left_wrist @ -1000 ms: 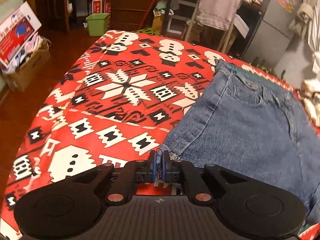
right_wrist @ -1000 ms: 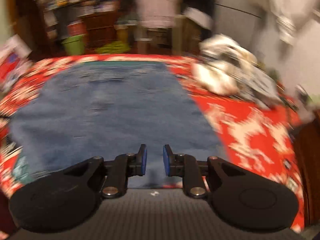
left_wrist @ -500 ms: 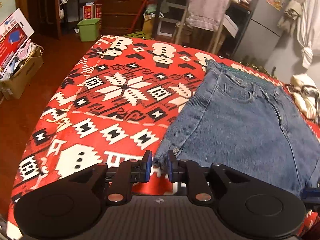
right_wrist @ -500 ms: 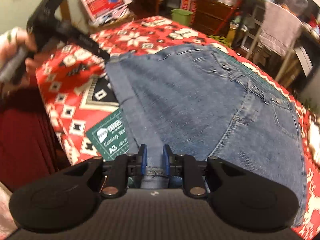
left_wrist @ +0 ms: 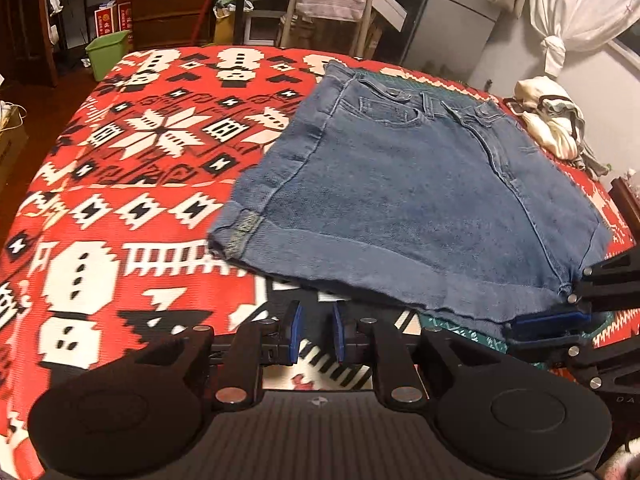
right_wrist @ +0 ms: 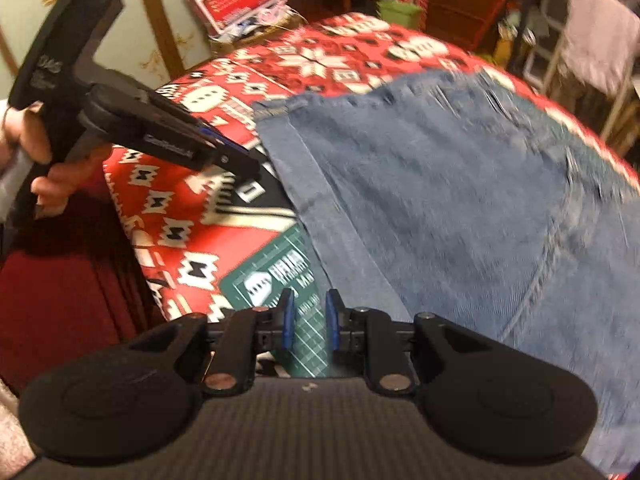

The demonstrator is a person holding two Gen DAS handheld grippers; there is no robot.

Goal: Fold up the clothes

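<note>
Having let go, both tongs, left and right, gape apart; blue denim shorts lie flat on the red patterned bedspread, ready for folding.

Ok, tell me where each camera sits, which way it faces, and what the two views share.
Left wrist: on the left hand-held gripper, facing across the denim shorts and red blanket toward the shelves; no body, only the right hand-held gripper's tip at the right edge.
Right wrist: on the right hand-held gripper, facing leftward along the shorts' hem; the left hand shows.
Shared: shorts, blanket, green mat.
</note>
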